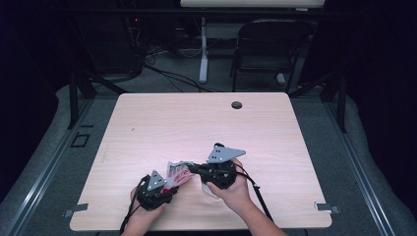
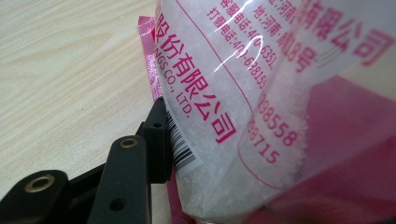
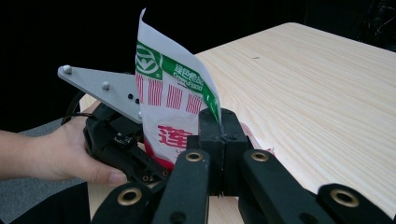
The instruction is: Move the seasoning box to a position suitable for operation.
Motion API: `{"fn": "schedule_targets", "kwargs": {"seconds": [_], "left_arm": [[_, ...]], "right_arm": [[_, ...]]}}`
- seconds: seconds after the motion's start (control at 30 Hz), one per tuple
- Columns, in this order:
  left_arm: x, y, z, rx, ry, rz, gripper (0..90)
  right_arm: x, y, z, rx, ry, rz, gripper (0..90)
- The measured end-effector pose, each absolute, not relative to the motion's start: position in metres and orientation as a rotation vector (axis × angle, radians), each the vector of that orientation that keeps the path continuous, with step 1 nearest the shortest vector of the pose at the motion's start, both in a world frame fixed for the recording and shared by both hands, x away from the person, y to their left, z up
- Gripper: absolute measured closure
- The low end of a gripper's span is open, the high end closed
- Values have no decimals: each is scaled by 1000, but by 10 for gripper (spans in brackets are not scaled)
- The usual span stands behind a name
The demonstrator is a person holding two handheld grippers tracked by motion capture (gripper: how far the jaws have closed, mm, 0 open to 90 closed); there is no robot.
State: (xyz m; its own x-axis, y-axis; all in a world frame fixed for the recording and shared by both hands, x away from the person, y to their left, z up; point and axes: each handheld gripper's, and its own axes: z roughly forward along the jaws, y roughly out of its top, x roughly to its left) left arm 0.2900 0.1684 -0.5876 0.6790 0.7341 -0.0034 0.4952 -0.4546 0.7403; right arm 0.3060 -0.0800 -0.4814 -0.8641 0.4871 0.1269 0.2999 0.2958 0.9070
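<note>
A plastic bag [image 1: 178, 173] of white granules, printed in pink and red with a green band, stands up between my two grippers near the table's front edge. My right gripper [image 1: 193, 168] is shut on the bag's thin upper edge [image 3: 212, 105], its jaws [image 3: 219, 128] meeting with the film pinched between them. My left gripper [image 1: 171, 185] is at the bag's lower part. In the left gripper view one finger [image 2: 156, 135] lies against the bag [image 2: 233, 93] by the barcode. The other finger is hidden behind the bag. A hand [image 3: 65, 149] holds the left gripper.
The light wooden table [image 1: 196, 123] stretches away beyond the grippers, with a round cable hole [image 1: 237, 104] near its far edge. A dark folding chair [image 1: 268, 44] and a white desk leg [image 1: 203, 49] stand behind it. Cables trail off the front edge.
</note>
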Motion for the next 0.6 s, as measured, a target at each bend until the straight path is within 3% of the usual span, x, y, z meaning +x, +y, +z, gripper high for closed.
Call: {"fn": "schedule_targets", "kwargs": {"seconds": [0.17, 0.37, 0.6], "left_arm": [[291, 169, -587, 2135, 956, 398, 558], [292, 165, -587, 2108, 992, 419, 446], [296, 171, -587, 2071, 1030, 362, 424]], "right_arm": [[306, -80, -482, 730, 2382, 1613, 900], [307, -79, -482, 731, 2378, 1621, 900], [307, -80, -481, 725, 2380, 1620, 900]]}}
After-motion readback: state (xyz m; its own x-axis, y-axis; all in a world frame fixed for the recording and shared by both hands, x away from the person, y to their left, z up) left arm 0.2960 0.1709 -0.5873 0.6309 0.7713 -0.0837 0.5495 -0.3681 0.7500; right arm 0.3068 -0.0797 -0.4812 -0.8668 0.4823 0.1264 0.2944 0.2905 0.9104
